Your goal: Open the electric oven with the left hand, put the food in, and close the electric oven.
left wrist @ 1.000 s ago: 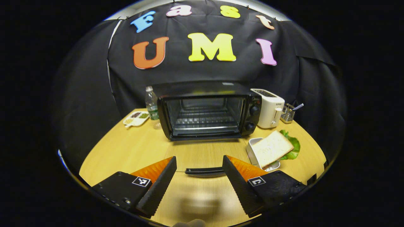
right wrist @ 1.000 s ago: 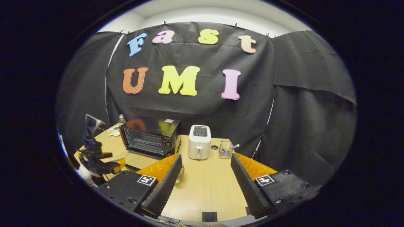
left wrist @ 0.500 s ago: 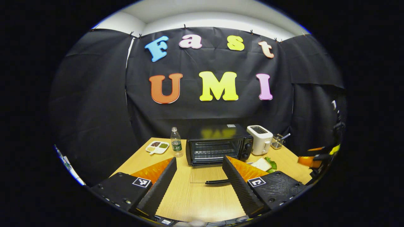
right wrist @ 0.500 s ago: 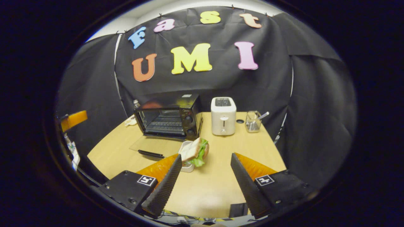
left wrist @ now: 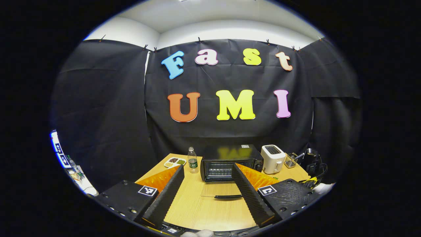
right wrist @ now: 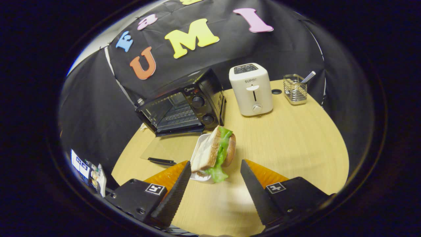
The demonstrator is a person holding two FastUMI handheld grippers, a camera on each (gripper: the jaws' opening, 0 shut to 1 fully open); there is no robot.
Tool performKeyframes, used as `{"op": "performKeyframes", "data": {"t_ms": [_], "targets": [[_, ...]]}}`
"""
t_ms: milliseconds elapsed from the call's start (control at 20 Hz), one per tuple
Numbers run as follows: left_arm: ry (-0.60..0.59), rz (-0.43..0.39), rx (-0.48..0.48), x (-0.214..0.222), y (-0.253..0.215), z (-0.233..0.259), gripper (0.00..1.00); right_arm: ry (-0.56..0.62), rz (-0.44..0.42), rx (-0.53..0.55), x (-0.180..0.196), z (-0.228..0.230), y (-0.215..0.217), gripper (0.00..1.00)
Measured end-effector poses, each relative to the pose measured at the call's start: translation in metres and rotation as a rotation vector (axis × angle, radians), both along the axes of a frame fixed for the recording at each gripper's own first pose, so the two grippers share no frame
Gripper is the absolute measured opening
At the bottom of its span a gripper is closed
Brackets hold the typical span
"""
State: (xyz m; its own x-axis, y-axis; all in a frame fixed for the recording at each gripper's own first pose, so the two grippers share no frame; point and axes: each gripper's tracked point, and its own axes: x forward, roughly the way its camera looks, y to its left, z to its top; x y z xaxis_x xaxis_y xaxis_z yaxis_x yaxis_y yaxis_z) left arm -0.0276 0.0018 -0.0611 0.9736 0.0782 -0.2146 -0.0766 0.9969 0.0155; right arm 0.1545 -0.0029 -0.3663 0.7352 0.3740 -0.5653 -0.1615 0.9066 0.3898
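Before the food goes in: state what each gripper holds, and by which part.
Nothing. Left gripper and right gripper are both open and empty; the sandwich lies ungripped.

The oven [right wrist: 184, 103] is black, with a clear glass door [right wrist: 162, 149] lying open and a black handle [right wrist: 161, 161]. The sandwich [right wrist: 215, 149] shows pale speckled bread and bright green lettuce (its crust is brown), and it sits in a white dish [right wrist: 197, 154]. The toaster [right wrist: 251, 89] is white with a silvery knob. The worktop [right wrist: 289, 131] is light yellow wood grain. The rack [right wrist: 295, 89] is silver wire. The bottle [left wrist: 192, 160] is clear with a green label, and the tray [left wrist: 174, 161] is white.
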Motion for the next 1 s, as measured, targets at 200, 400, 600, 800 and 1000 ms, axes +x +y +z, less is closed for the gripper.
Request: {"op": "performKeyframes", "data": {"t_ms": [200, 400, 600, 800, 1000], "targets": [[0.009, 0.063, 0.015, 0.009, -0.012, 0.005, 0.95, 0.070, 0.062, 0.088, 0.035, -0.017, 0.000, 0.85], [0.022, 0.112, 0.023, 0.018, -0.023, 0.003, 0.96, 0.144, 0.134, 0.176, 0.052, -0.024, 0.011, 0.93], [0.046, 0.143, 0.030, 0.024, -0.030, -0.003, 0.95, 0.225, 0.170, 0.281, 0.050, -0.026, 0.022, 0.69], [0.044, 0.144, 0.044, 0.027, -0.030, -0.005, 0.96, 0.220, 0.162, 0.296, 0.052, -0.021, 0.024, 0.39], [0.035, 0.117, 0.036, 0.031, -0.028, -0.009, 0.95, 0.167, 0.140, 0.243, 0.048, -0.003, 0.021, 0.44]]}}
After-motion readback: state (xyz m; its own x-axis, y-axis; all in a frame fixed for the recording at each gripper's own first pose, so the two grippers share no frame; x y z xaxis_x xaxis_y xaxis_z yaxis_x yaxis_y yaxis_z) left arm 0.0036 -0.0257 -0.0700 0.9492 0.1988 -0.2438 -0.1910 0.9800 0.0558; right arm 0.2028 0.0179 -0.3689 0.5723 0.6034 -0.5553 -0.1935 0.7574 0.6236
